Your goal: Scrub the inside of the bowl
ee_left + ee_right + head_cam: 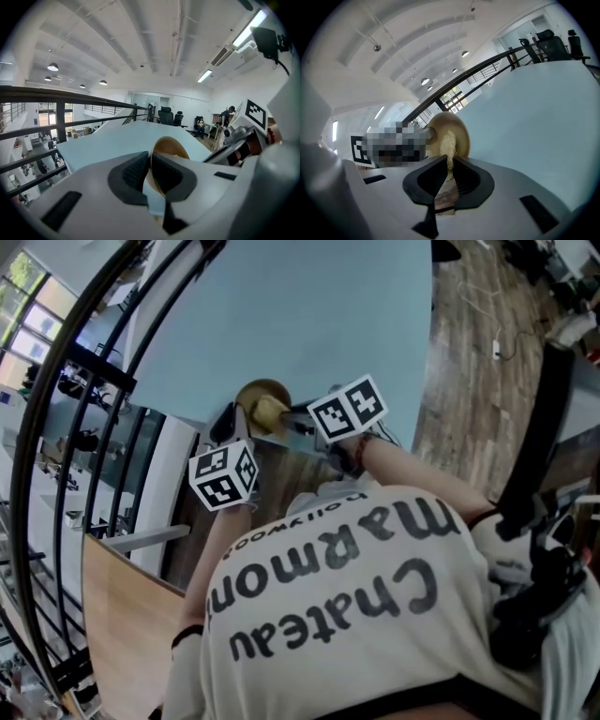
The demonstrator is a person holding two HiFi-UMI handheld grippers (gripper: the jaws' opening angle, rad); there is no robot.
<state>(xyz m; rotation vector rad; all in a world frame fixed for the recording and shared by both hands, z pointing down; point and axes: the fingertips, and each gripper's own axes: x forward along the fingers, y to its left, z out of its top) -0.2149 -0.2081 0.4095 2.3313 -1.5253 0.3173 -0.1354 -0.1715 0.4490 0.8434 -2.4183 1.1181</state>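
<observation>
a person works two hand-held grippers over the near edge of a pale blue table, where a round wooden bowl is held tipped up on its side. the left gripper has its jaws closed on the bowl's thin rim, which runs up between the dark ribbed pads, so the bowl rises straight ahead of those fingers with its brown hollow showing just beyond them. the right gripper is clamped on a pale, fibrous scrub pad, a flat piece standing on edge whose long axis runs out along the jaws and past the fingertips. from these fingers the bowl lies directly ahead and very near, its round face filling the space behind the pad's frayed tip; whether the tip touches the wood cannot be told. in the head view the pad sits just under the bowl's rim, between the two grippers. the right hand is plainly the working one and the left the steadying one. the scrubbing appears about to start or barely under way, and the next stroke likely calls for driving the pad forward into the hollow while the rim grip holds firm.
</observation>
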